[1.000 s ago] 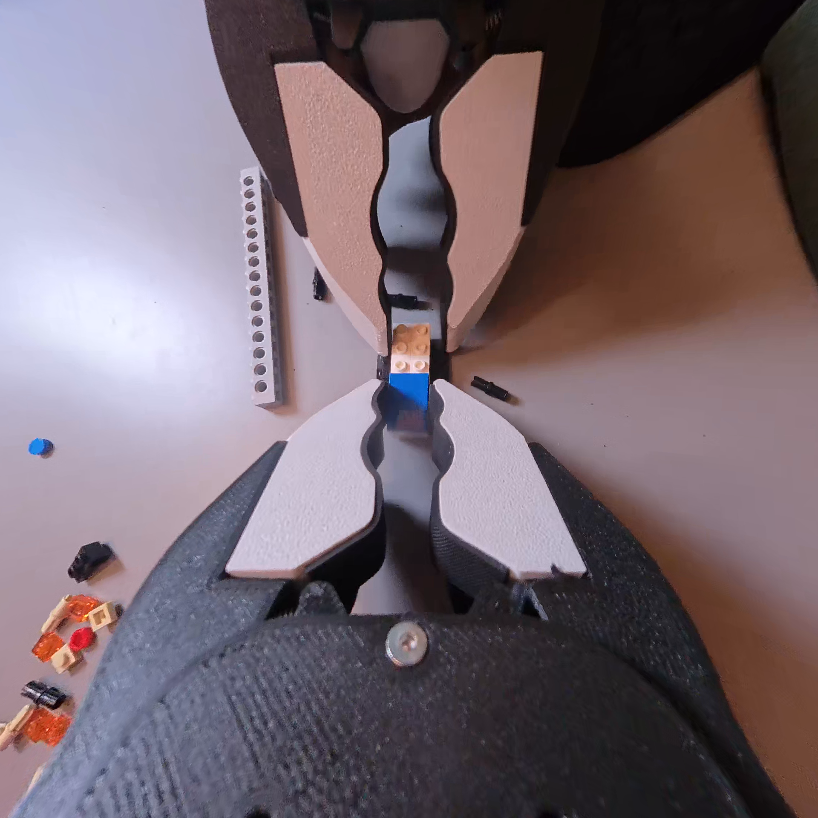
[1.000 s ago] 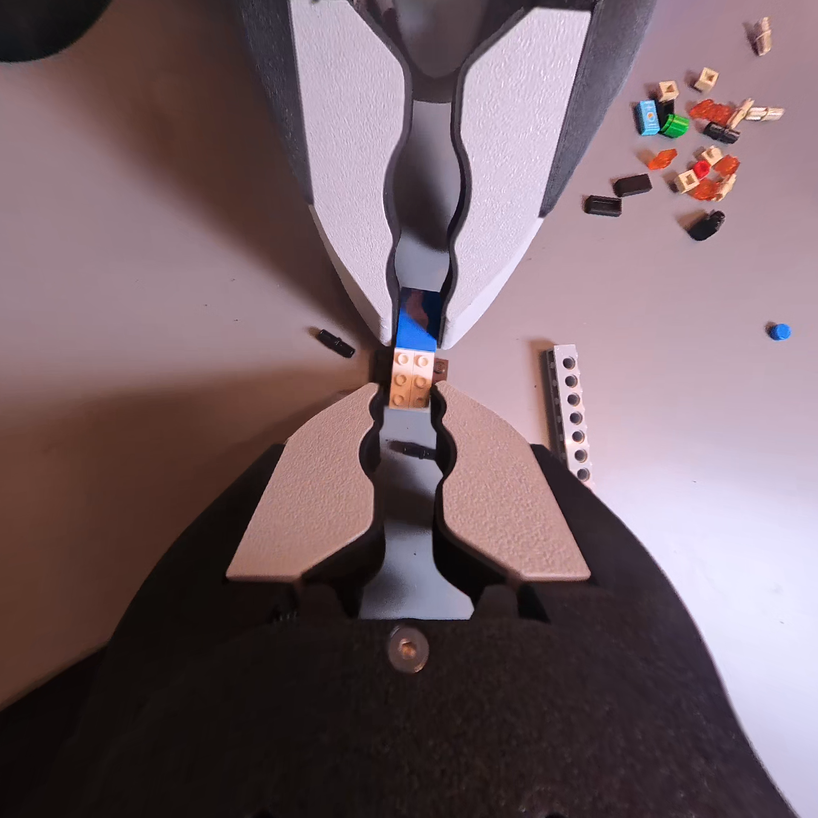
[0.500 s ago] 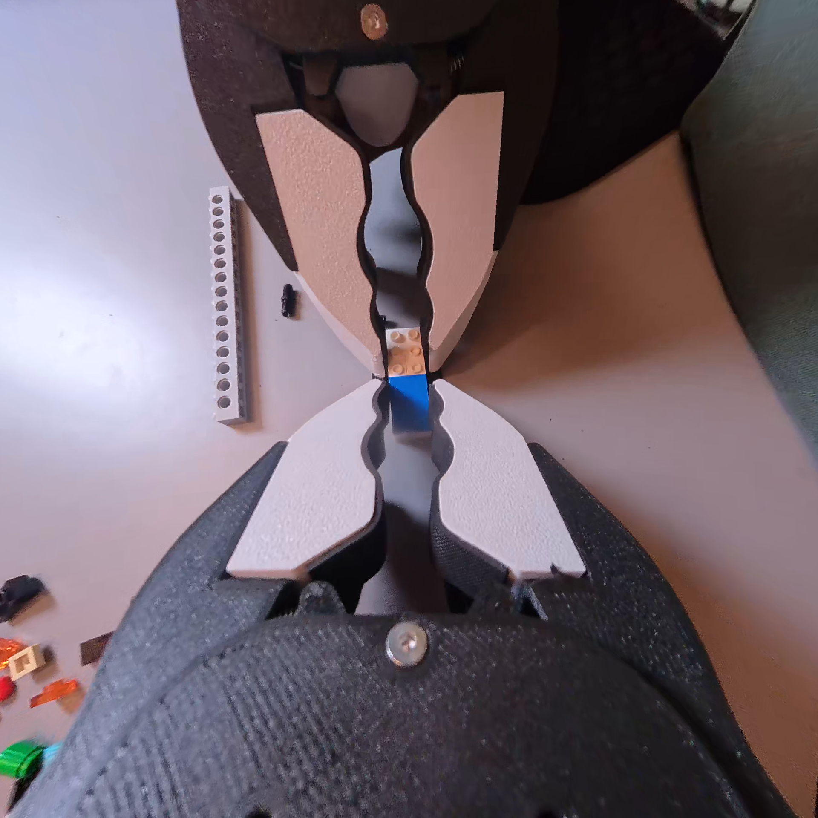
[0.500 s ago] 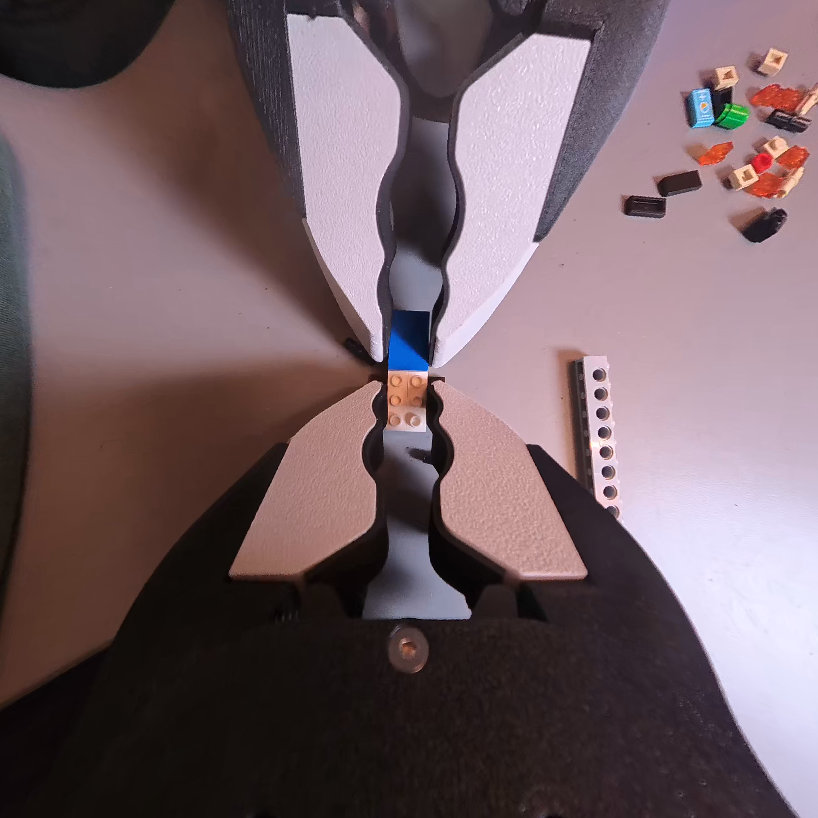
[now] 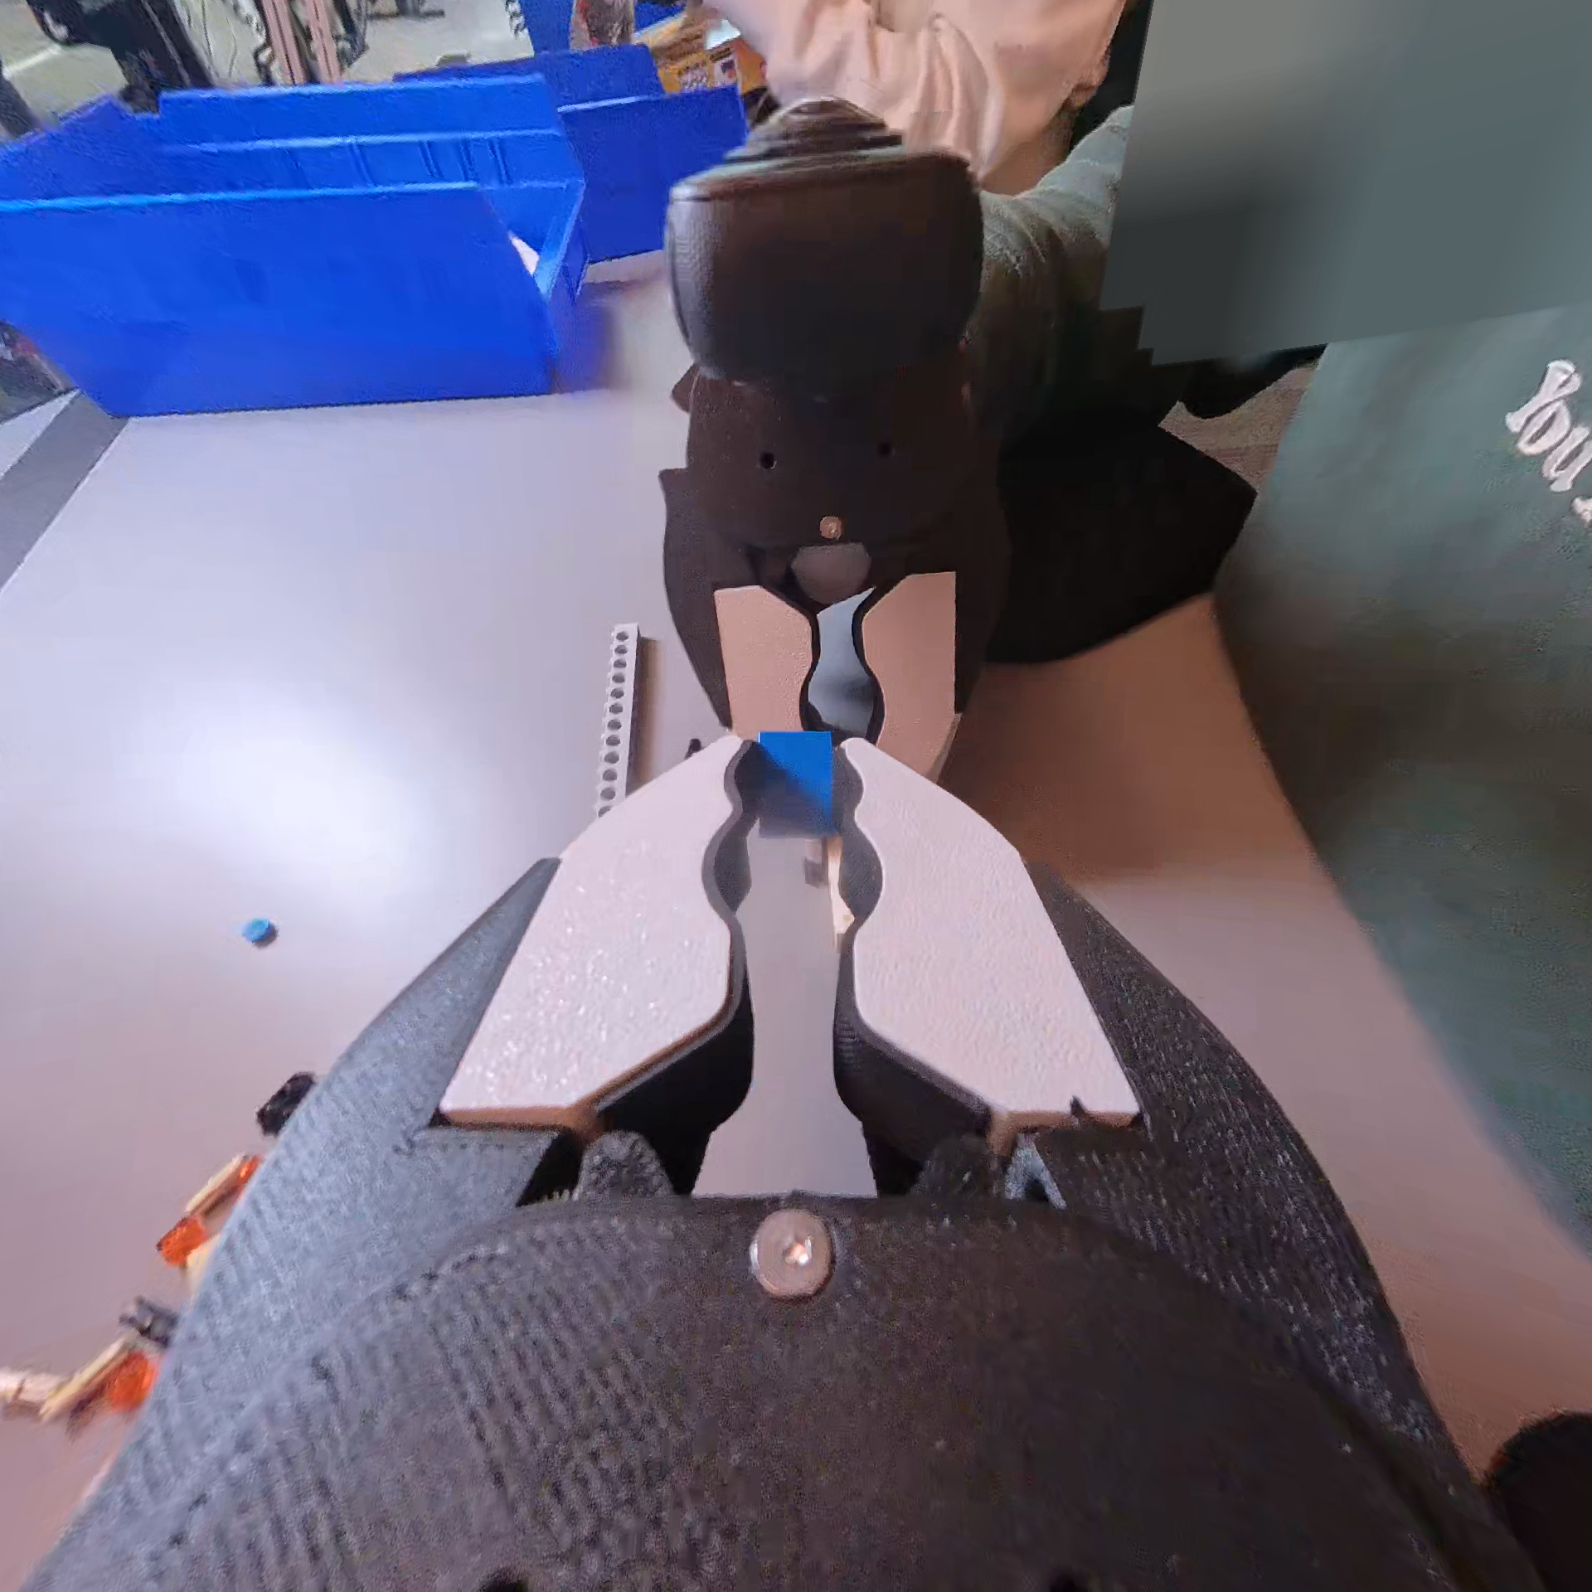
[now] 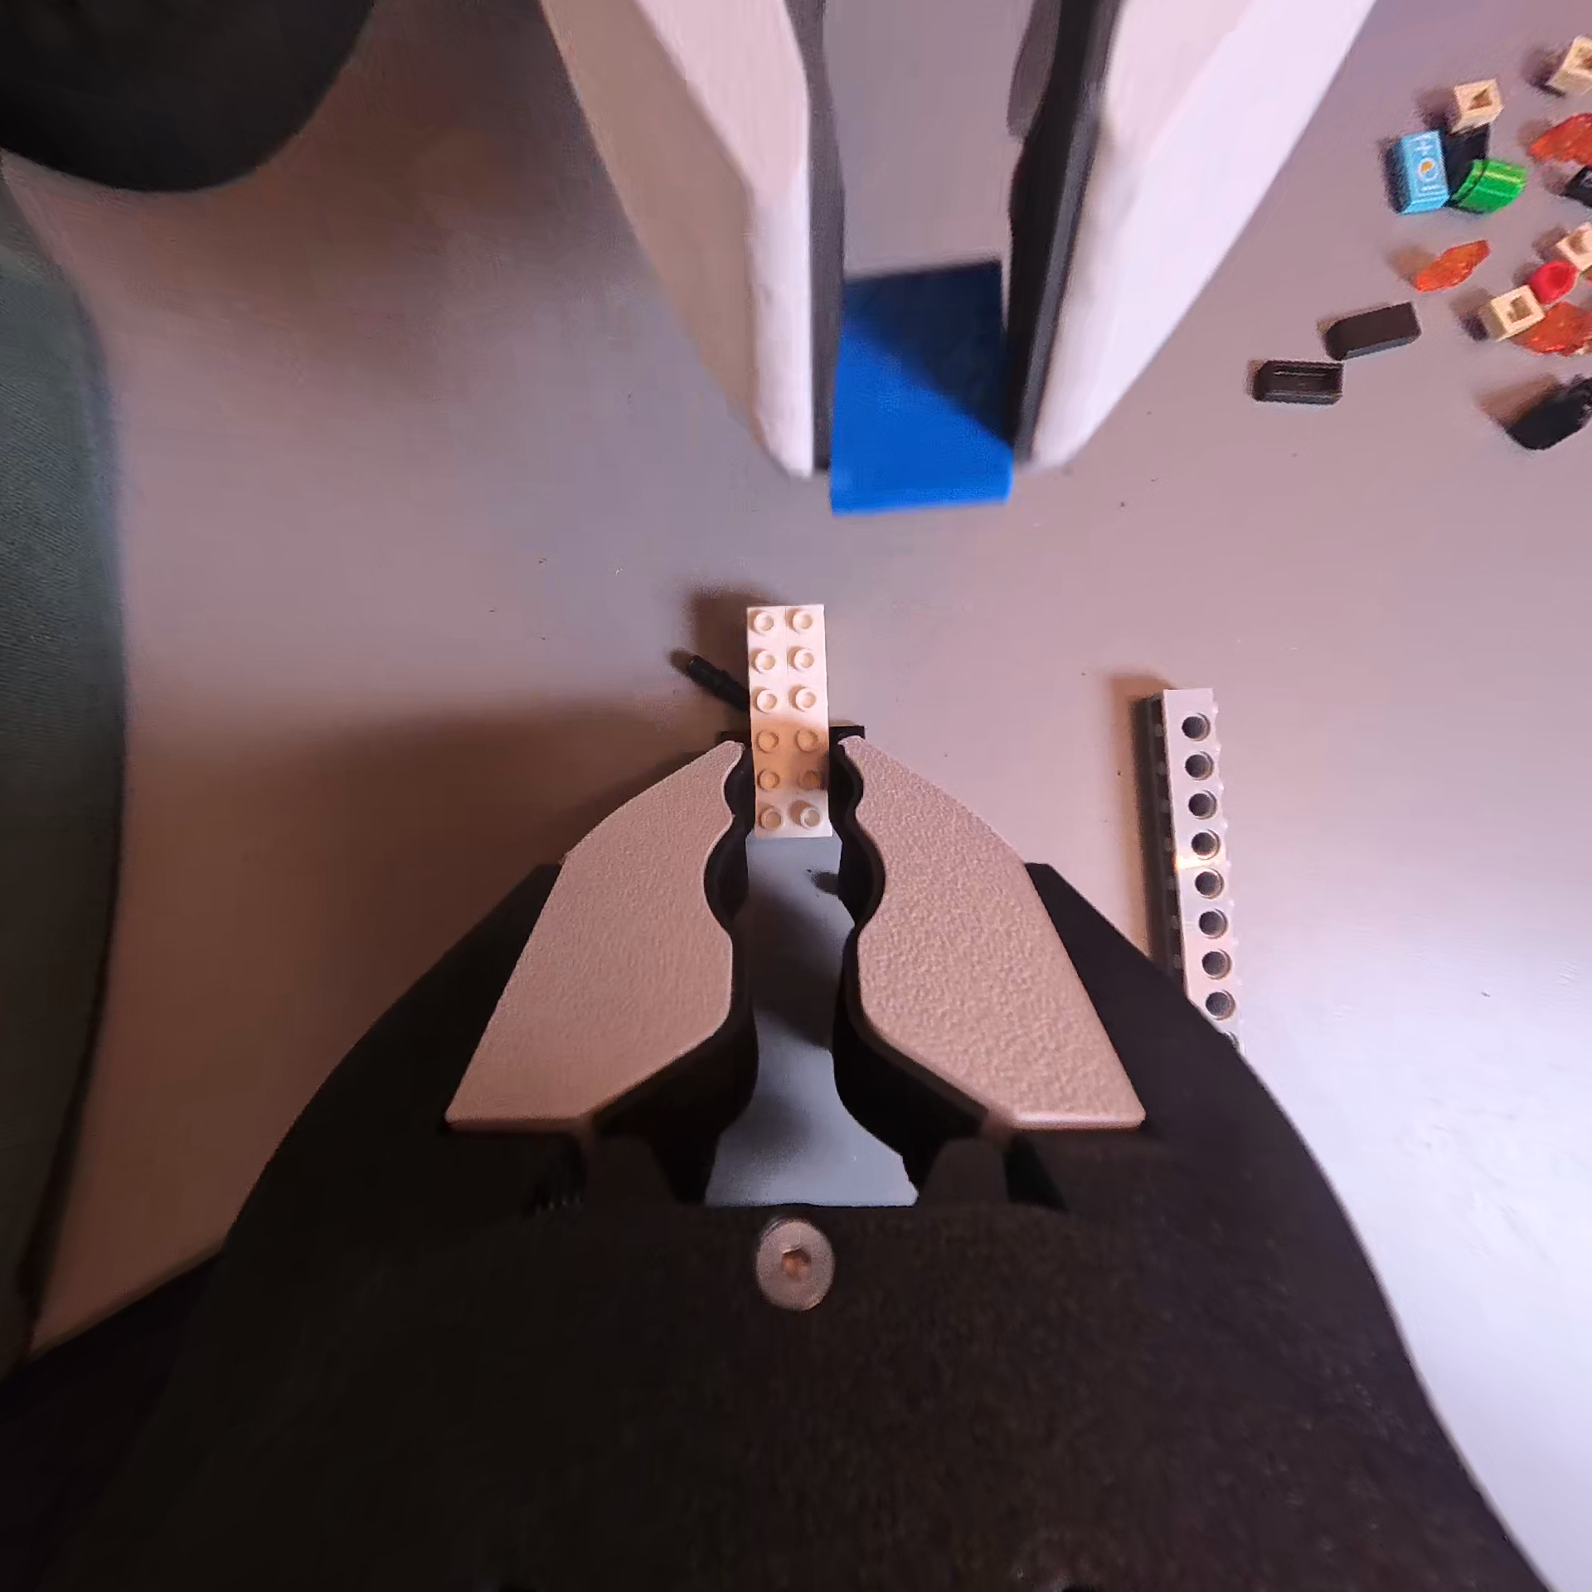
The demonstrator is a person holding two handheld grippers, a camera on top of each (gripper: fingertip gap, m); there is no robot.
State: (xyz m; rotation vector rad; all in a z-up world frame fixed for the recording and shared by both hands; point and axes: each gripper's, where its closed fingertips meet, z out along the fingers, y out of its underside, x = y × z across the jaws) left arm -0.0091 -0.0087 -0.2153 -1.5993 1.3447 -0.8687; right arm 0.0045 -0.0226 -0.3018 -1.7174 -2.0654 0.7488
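My left gripper (image 5: 792, 749) is shut on a blue brick (image 5: 797, 784), which sticks out a little past its fingertips. In the right wrist view that gripper (image 6: 917, 457) hangs at the top with the blue brick (image 6: 917, 413) clamped between its pale fingers. My right gripper (image 6: 791, 758) is shut on one end of a long white studded plate (image 6: 786, 689), studs up, just over the grey table (image 6: 431, 603). The plate's far end points at the blue brick, with a clear gap between them. In the left wrist view the right gripper's fingers (image 5: 762, 663) face mine.
A grey beam with holes (image 6: 1193, 853) lies to the right of the plate, and a black pin (image 6: 711, 676) to its left. Several small loose pieces (image 6: 1508, 258) lie at the far right. Blue bins (image 5: 284, 258) stand at the table's back. A person in a green top (image 5: 1421, 689) is at the right. There is about 9 centimeters between the tips of the two grippers.
The blue brick and the white plate were joined between the two grippers. They have come apart: my left gripper lifted and tilted away with the blue brick, and my right kept the plate.
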